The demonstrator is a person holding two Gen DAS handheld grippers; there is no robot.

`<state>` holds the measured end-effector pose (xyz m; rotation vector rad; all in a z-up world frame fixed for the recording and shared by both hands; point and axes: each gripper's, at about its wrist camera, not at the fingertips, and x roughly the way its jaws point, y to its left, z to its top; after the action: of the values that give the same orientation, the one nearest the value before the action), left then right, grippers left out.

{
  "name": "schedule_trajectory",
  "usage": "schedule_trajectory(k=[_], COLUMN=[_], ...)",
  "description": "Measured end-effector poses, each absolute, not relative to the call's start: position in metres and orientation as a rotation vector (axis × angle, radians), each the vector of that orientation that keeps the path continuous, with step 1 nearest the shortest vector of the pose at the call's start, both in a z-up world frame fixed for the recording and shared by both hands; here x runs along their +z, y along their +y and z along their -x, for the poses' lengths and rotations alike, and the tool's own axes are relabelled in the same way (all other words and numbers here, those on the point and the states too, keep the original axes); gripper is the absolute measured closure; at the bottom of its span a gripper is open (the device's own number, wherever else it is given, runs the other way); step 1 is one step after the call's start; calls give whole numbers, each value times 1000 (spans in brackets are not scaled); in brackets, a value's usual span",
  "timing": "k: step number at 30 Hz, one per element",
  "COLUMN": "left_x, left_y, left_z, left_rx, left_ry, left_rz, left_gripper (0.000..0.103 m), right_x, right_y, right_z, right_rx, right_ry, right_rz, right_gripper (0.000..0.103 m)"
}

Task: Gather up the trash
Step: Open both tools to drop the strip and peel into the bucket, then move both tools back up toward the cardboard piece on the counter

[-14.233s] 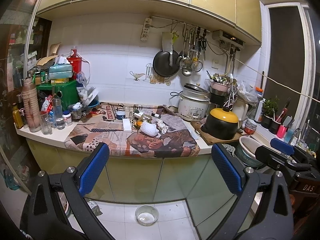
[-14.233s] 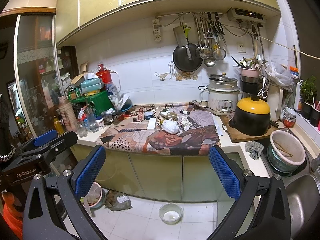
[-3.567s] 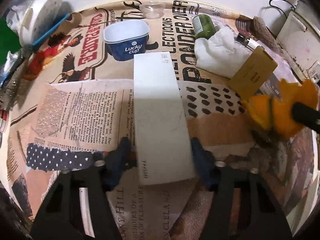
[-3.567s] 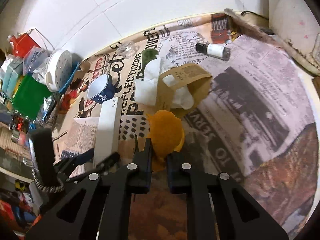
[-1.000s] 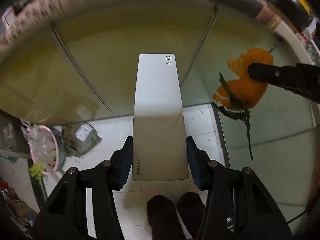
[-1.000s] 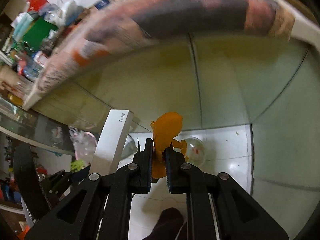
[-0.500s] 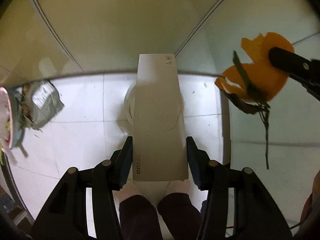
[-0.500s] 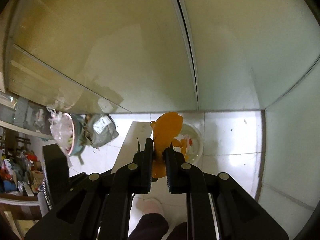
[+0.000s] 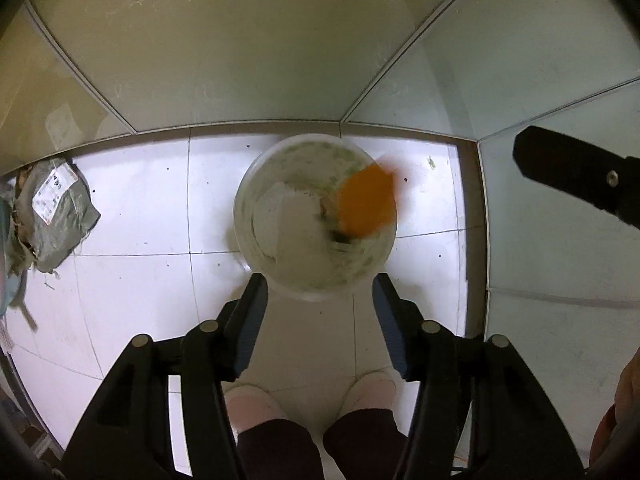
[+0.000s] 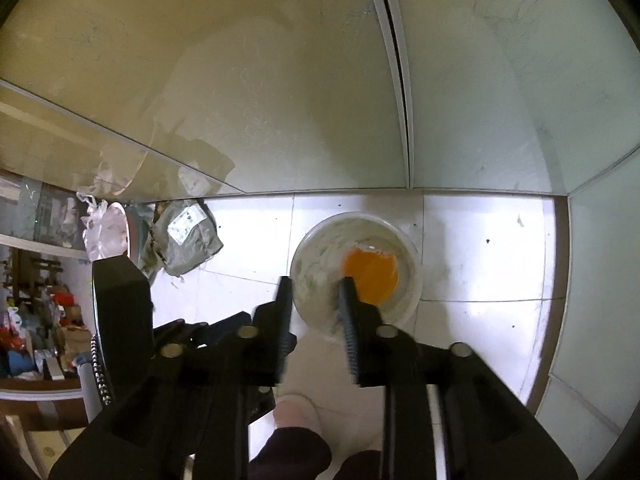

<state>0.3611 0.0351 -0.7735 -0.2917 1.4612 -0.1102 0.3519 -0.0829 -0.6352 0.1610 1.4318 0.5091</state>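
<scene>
**Both grippers released over the floor bowl**

The left gripper hangs above the white tiled floor with its blue-padded fingers spread wide and nothing between them. The right gripper is likewise parted and empty, its dark fingers slightly blurred. Each points straight down — a sensible pose for dropping rubbish, since whatever is let go falls along the line of the fingers rather than sideways.

Directly past both sets of fingertips sits the round white bowl, standing on the floor close to the foot of the pale cabinet doors. In it lies the orange peel, smeared by motion blur in the left wrist view, so it is probably only just landing; it sits toward the bowl's right side. Beside it, toward the left of the bowl, is a pale flat shape — likely the white box, though blur makes that uncertain.

In the right wrist view the peel shows just beyond the right-hand finger, inside the bowl, apart from the jaws.

Further out, a crumpled grey-green bag with a label lies on the tiles well to the left of the bowl, uncollected. The person's feet stand just behind the grippers.
</scene>
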Motion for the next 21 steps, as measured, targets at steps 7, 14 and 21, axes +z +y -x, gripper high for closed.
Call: schedule_trajectory(k=[7,14,21], left_x=[-737,-627,-493], left_y=[43,54,67], left_z=[-355,-345,-333], left_rx=[-68,-56,-56], left_ry=[1419,1317,1210], left_rz=[283,266,244], left_gripper=[49,49,49], right_x=[-617,-543,-424], right_y=[-89,-95,-93], right_z=[-348,-339,-325], right_rx=[483,470,450], right_ry=[1430,1402,1308], right_rz=[-142,-96,-61], right_gripper=[78,78,78])
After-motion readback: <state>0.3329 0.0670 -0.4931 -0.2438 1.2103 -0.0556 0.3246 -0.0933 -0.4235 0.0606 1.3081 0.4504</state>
